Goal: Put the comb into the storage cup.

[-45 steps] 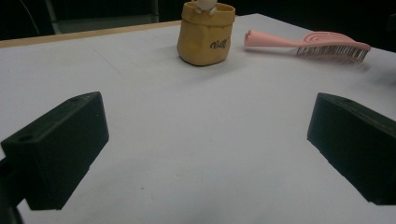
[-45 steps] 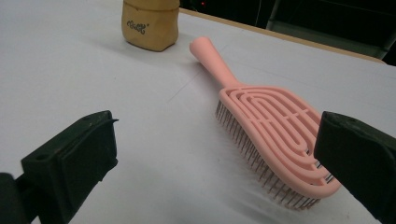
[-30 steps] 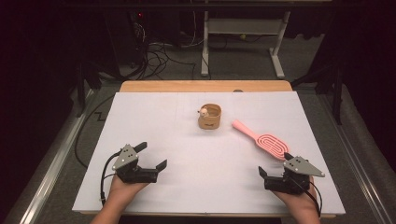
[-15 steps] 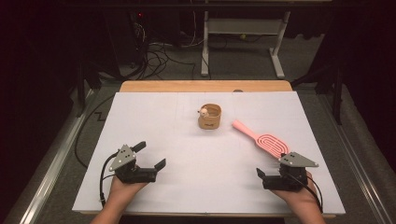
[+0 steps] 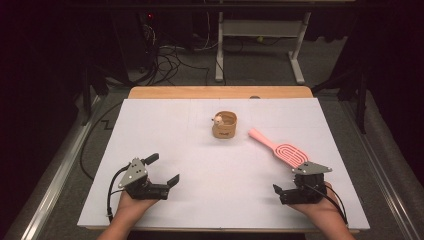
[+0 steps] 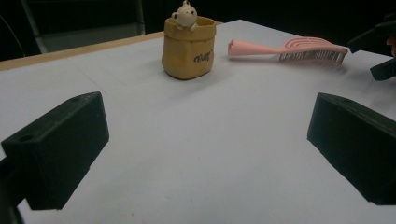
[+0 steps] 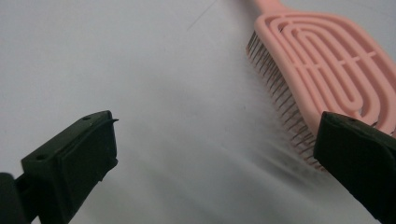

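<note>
The right gripper (image 5: 290,184), fingers spread wide, is creeping closer to the pink slotted plastic hairbrush (image 5: 283,149) lying bristles-down on the white surface (image 5: 200,165) (the left gripper (image 5: 161,171) is idling, equally wide), probably nearing a grasp.

The pink hairbrush (image 5: 284,148) lies flat, bristles down, on the white tabletop (image 5: 200,165) — handle angled away. Its vented head sits nearest the right tongs (image 5: 290,182).
</note>
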Tool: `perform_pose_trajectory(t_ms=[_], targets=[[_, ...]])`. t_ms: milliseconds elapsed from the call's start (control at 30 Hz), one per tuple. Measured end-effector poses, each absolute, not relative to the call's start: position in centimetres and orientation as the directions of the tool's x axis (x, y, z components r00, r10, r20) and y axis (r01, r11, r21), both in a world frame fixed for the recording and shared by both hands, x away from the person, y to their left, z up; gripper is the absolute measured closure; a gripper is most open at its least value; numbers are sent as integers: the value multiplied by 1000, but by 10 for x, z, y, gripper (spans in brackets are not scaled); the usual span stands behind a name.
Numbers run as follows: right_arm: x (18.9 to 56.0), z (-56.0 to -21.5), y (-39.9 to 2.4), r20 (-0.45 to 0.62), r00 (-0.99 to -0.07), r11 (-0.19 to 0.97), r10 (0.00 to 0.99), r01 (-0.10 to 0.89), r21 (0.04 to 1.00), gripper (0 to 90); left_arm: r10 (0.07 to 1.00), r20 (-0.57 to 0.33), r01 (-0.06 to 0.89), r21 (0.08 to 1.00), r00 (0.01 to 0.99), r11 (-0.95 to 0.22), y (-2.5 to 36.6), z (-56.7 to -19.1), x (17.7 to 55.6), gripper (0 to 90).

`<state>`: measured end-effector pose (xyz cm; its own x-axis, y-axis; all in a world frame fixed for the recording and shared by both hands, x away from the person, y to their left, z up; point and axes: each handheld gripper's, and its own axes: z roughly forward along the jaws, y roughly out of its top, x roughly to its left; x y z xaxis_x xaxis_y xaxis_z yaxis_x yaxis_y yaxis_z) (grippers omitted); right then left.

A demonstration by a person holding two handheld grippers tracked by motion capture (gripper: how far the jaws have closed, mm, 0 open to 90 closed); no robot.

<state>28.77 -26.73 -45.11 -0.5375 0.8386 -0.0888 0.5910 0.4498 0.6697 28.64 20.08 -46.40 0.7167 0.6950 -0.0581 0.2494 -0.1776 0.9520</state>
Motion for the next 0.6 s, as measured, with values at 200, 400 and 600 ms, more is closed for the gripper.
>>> perform_pose_trajectory(t_ms=[200, 400, 600], targets=[[291, -451, -270, -89, -554, 476, 828, 610, 634, 6, 694, -81, 263, 951, 715, -160, 202, -464, 286, 0], [292, -450, -271, -100, -584, 525, 806, 626, 577, 6, 682, -86, 268, 949, 726, -166, 201, -465, 285, 0], [293, -451, -276, -76, -603, 543, 794, 648, 535, 6, 682, -84, 267, 949, 726, -168, 200, -466, 285, 0]])
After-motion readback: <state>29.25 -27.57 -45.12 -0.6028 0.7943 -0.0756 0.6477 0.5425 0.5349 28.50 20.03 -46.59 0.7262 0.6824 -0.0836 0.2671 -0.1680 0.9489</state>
